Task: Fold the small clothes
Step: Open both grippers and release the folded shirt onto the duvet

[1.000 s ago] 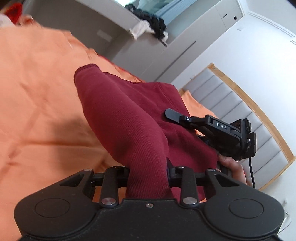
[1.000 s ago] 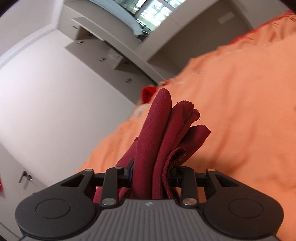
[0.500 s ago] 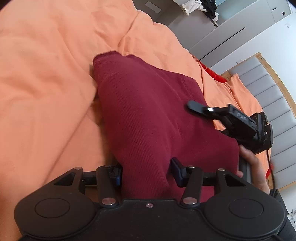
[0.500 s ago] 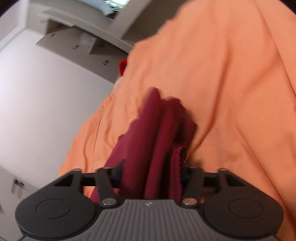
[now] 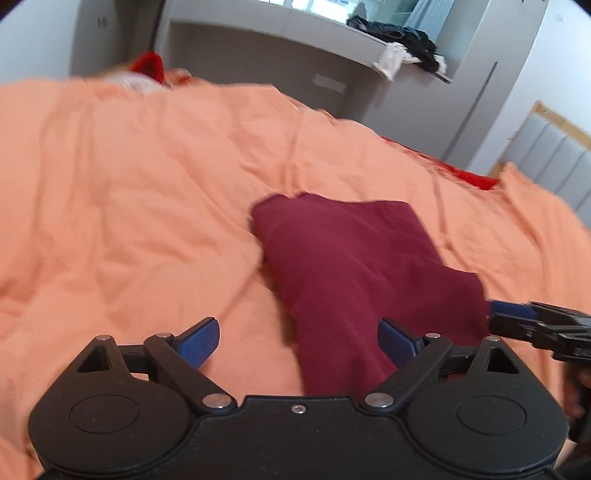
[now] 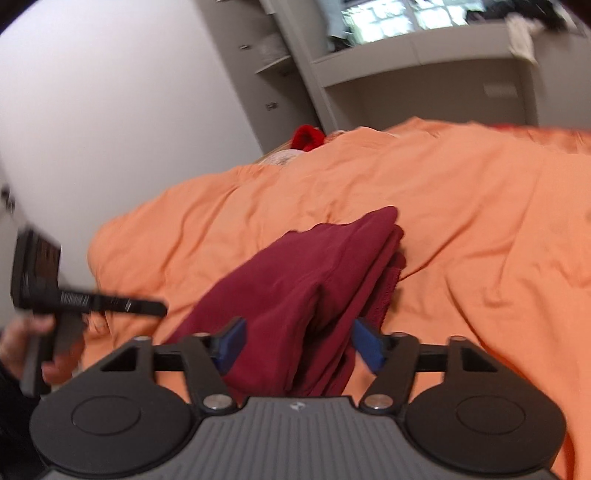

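Where the orange bedspread (image 5: pixel 147 206) fills both views, a folded maroon garment (image 5: pixel 354 266) lying flat on it, layered edges stacked along the right side in the right wrist view (image 6: pixel 303 280). Left gripper (image 5: pixel 299 338) with jaws spread wide, blue pads (image 5: pixel 201 338) well apart, near end of the garment lying between them closer to the right-hand pad, no grip on the cloth. Right gripper (image 6: pixel 295 341) likewise spread, jaws open around the near end of the garment, blue pads (image 6: pixel 231 341) either side of the fabric and not pinching it; contact with the left-hand pad impossible to tell through blur. Seen from the left wrist view, the right gripper at the garment's right corner (image 5: pixel 532 321). Seen from the right wrist view, the left gripper off to the left above the bedspread (image 6: pixel 92 299), held in a hand (image 6: pixel 26 343). Beyond the bed, a grey shelf unit (image 5: pixel 295 44) with dark clothes (image 5: pixel 399 35) heaped on top, a red item (image 6: pixel 308 136) at the far edge of the bedspread, a padded headboard (image 5: pixel 554 155) at right
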Tool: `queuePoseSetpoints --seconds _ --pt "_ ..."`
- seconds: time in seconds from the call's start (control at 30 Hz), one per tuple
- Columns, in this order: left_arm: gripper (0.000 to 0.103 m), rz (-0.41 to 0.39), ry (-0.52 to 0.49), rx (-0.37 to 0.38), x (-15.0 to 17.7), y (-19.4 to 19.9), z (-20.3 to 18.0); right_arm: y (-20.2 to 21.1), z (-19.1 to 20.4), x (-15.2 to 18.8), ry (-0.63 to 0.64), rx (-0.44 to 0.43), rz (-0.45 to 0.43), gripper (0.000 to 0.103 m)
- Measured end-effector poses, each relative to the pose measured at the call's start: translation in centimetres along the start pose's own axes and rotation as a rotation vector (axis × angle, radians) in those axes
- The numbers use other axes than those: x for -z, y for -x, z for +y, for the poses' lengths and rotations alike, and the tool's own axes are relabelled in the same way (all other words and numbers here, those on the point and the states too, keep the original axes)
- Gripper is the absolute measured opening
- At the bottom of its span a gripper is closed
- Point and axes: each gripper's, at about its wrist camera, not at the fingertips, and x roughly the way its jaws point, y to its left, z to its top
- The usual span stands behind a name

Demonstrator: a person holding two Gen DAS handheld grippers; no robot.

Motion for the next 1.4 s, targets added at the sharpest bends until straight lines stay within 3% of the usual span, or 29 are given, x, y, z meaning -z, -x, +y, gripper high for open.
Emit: queuePoseSetpoints --seconds 0.1,0.17,0.27,0.37,0.47,0.67,0.8,0.9,0.97,1.0,1.03,1.17,1.27,1.33,1.4 --pt "0.092 0.014 -0.047 -0.057 0.1 -0.9 -0.6 -1.0 -0.3 0.5 -0.047 -0.061 0.008 0.04" --pt "0.092 0.031 -0.061 -0.063 0.3 -1.2 -0.7 -1.7 -0.4 0.8 -0.094 -0.093 0.053 0.035" --pt "0.091 0.069 -0.121 -0.095 1.0 -1.6 -0.9 -1.6 -1.8 1.0 -0.239 -0.187 0.066 0.008" --pt "0.091 0.118 -0.186 -0.109 1.9 -2.2 -1.0 -0.7 -3.8 1.8 -0.417 -0.287 0.033 0.006" --pt "0.091 0.127 -0.209 -0.107 2.3 -2.4 -0.8 -1.0 -5.6 3.2 -0.548 -0.338 0.053 0.005" --pt "0.093 0.149 -0.241 -0.103 2.9 -2.5 -0.5 -2.9 -8.0 6.3 -0.609 -0.329 0.115 0.004" --pt "0.095 0.141 -0.216 -0.099 2.8 -2.1 -0.3 -3.0 -8.4 6.7 -0.608 -0.353 0.112 0.004" --pt "0.093 0.113 -0.186 -0.089 2.2 -0.8 -0.1 -2.0 -8.8 5.9 -0.66 -0.384 0.144 0.02" --pt "0.094 0.058 -0.189 -0.1 1.8 1.1 -0.3 0.0 -8.3 4.5 -0.629 -0.382 0.134 0.072" --pt "0.096 0.021 -0.193 -0.115 1.7 2.2 -0.4 1.1 -7.7 3.6 -0.578 -0.342 0.134 0.082" --pt "0.101 -0.026 -0.196 -0.137 1.6 3.3 -0.5 2.3 -7.1 2.5 -0.51 -0.292 0.117 0.081" --pt "0.102 -0.193 -0.184 -0.174 0.9 6.1 -1.6 4.1 -4.4 -2.5 -0.228 -0.04 -0.025 0.083" --pt "0.102 -0.263 -0.144 -0.128 0.4 6.8 -2.5 0.9 -4.2 -6.5 -0.174 0.056 -0.091 0.097" --pt "0.102 -0.259 -0.146 -0.104 0.3 6.3 -3.0 -3.0 -5.0 -8.6 -0.173 0.091 -0.063 0.096" --pt "0.102 -0.232 -0.164 -0.119 0.1 5.6 -3.2 -7.0 -6.3 -9.9 -0.188 0.11 0.014 0.083"
